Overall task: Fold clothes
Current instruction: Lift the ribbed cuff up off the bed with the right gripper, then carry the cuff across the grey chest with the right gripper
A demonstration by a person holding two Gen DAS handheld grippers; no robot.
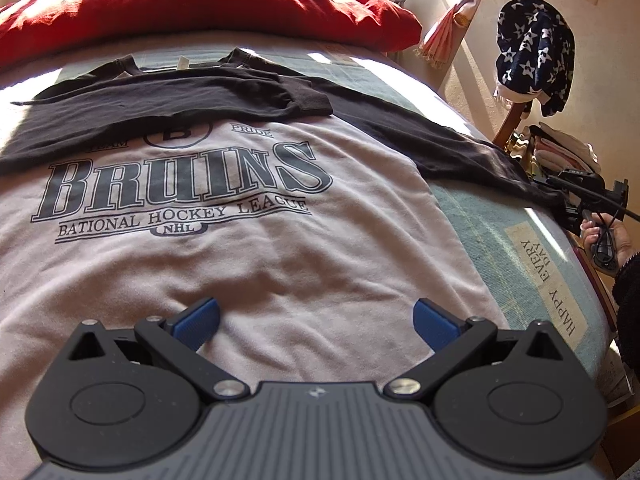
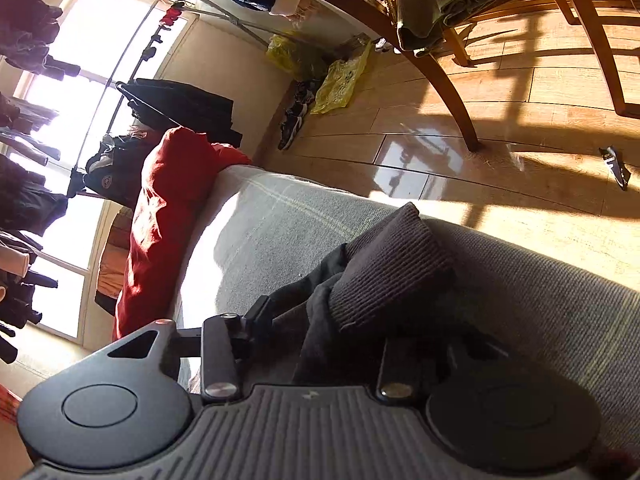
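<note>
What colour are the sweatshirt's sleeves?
Black sleeves on a white sweatshirt; left wrist view shows it best.

Pale pink BRUINS sweatshirt with black sleeves [image 1: 248, 248] lies flat, centre frame; 1 black sleeve folded across chest, the other stretched toward right edge.

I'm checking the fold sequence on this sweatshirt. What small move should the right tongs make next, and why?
Probably lift the black sleeve cuff and carry it in over the white Bruins sweatshirt. The right tongs appear shut on it at the bed's edge, while the other sleeve already lies folded across the chest.
</note>
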